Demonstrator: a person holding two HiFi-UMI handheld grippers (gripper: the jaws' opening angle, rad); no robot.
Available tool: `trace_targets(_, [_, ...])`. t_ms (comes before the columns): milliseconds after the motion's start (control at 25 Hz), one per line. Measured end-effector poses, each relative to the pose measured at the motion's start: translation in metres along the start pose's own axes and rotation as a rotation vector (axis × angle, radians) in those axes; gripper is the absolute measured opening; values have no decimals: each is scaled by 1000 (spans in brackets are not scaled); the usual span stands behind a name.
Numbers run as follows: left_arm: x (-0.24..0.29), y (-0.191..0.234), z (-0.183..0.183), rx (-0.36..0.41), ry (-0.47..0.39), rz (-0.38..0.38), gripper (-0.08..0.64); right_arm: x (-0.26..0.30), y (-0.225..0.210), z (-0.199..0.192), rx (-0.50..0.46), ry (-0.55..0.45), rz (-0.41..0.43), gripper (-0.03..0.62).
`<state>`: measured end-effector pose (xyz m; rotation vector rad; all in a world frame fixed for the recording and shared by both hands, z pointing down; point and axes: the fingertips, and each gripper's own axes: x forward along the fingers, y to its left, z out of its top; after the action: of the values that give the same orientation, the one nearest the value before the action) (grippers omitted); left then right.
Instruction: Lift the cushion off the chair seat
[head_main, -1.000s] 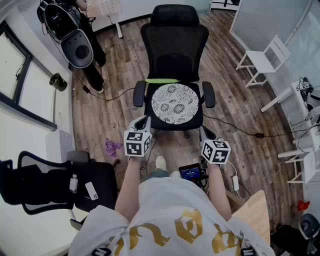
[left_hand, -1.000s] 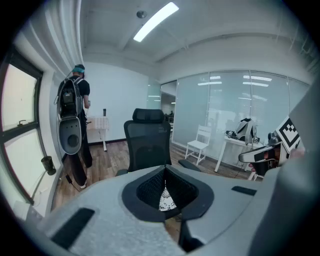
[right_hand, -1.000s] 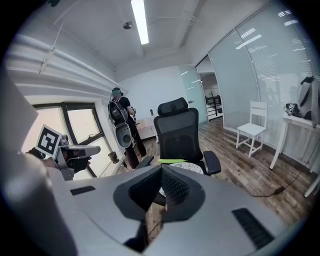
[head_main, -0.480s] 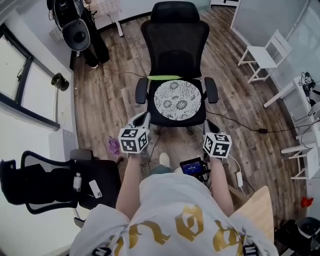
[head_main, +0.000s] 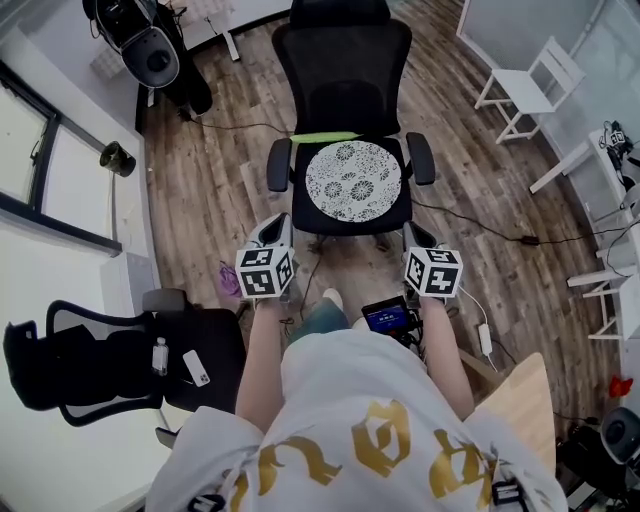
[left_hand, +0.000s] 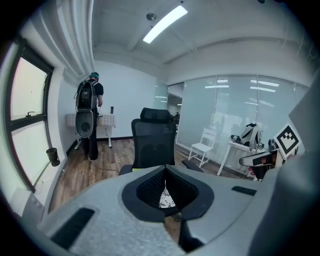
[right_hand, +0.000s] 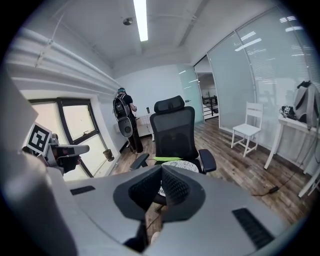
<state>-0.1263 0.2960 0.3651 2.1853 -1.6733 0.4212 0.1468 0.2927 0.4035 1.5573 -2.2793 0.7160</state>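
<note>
A round white cushion (head_main: 352, 180) with a dark floral print lies on the seat of a black mesh office chair (head_main: 342, 70). A green strip (head_main: 326, 137) lies behind it at the seat's back. My left gripper (head_main: 275, 229) hangs short of the seat's front left, shut and empty. My right gripper (head_main: 415, 236) hangs short of the front right, shut and empty too. Through the left gripper's closed jaws (left_hand: 165, 192) a sliver of the cushion (left_hand: 166, 200) shows. In the right gripper view the cushion (right_hand: 181, 164) sits just past the closed jaws (right_hand: 161, 186).
A person with a backpack (head_main: 152, 55) stands at the far left by a small table. A second black chair (head_main: 90, 365) is at my left. A white chair (head_main: 528, 88) and desks stand at the right. Cables (head_main: 480, 235) run over the wood floor. A small screen (head_main: 385, 317) sits by my feet.
The view has shifted a little, so the chair sits slightly higher and nearer. Both grippers stay shut short of the seat, hardly moved.
</note>
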Motion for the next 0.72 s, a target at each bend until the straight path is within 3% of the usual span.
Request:
trace_targets(360, [21,-4,2,25,34,-18,9,10,-11,1,24,2,5,11])
trace_targets(720, [89,3,4,10,81,-53,9,54,-50,2,40,66,-49,11])
